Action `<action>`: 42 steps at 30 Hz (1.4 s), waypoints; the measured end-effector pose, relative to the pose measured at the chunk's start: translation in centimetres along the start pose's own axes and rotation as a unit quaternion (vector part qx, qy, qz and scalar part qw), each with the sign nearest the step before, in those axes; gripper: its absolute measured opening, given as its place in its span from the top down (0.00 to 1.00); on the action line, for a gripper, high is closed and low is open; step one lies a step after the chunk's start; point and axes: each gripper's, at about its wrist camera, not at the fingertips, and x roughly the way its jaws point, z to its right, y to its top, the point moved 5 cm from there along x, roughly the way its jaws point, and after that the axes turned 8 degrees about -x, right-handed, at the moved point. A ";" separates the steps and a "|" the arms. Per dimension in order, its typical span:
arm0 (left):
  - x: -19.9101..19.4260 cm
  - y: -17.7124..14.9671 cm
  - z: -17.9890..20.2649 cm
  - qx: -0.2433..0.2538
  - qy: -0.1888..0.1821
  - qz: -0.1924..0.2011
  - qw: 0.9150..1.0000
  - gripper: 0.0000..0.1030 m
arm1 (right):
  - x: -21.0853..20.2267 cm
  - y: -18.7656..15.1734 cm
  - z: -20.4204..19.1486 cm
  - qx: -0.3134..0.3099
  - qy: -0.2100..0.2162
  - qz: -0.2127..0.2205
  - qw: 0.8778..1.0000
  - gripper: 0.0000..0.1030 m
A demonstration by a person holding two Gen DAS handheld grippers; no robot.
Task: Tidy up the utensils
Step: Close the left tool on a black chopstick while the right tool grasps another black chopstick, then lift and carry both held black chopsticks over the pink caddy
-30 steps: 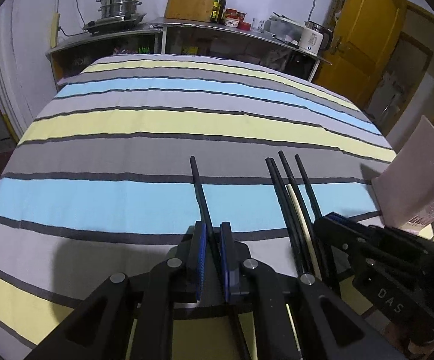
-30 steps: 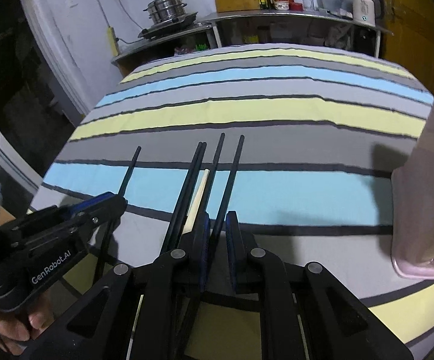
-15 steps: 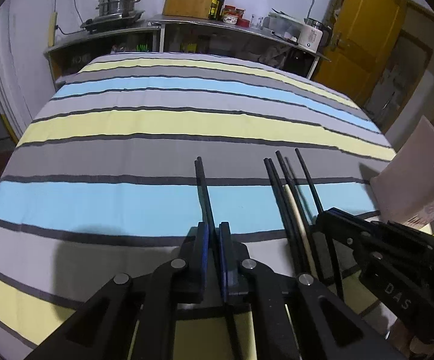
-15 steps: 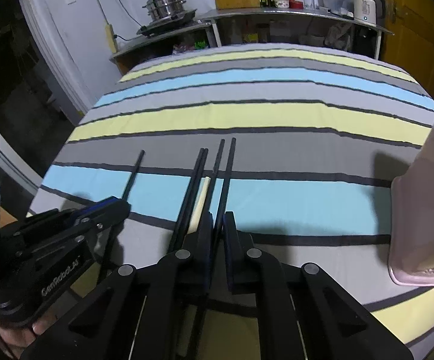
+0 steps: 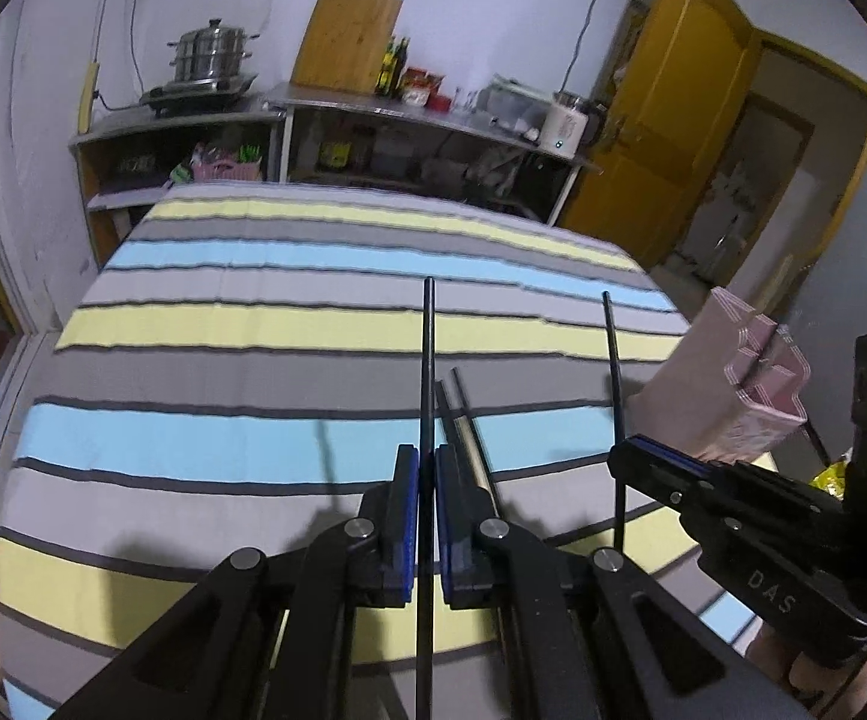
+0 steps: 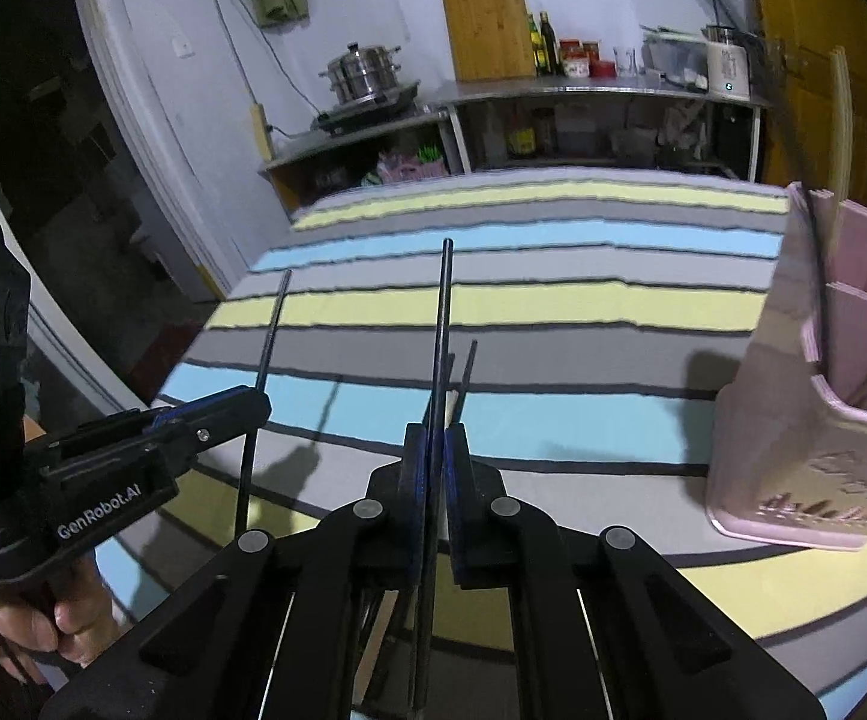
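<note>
Both hand-held tools are matte black. Seen from its own camera, the left gripper [image 5: 425,516] has two angular arms with triangular cut-outs, each carrying round silver screw heads, and ends in narrow black fingers [image 5: 398,516] lined with blue pads. The right gripper [image 6: 433,498] is built the same way: silver screws along the linkage and blue strips on the inner faces of its fingers [image 6: 412,492].

From the side, the left tool's body bears white "GenRobot.AI" lettering, and a thin black cable runs down past its handle. The right tool's flank shows the letters "DAS". A hand [image 6: 43,618] wraps the left tool's grip.
</note>
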 end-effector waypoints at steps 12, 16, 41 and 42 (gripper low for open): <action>-6.1 0.7 3.3 0.022 -0.036 0.032 0.999 0.95 | -6.3 0.7 -0.4 0.000 -0.002 0.052 0.999 0.94; -7.4 1.0 4.7 0.032 -0.045 0.040 0.998 0.95 | -8.1 0.8 0.1 0.004 -0.005 0.066 0.998 0.95; -6.5 -0.3 15.2 0.094 -0.118 0.003 0.988 0.95 | -15.7 -1.8 6.4 0.061 -0.058 0.106 0.991 0.95; -6.6 -0.1 15.7 0.097 -0.122 0.004 0.988 0.95 | -16.1 -1.7 6.8 0.063 -0.061 0.109 0.990 0.95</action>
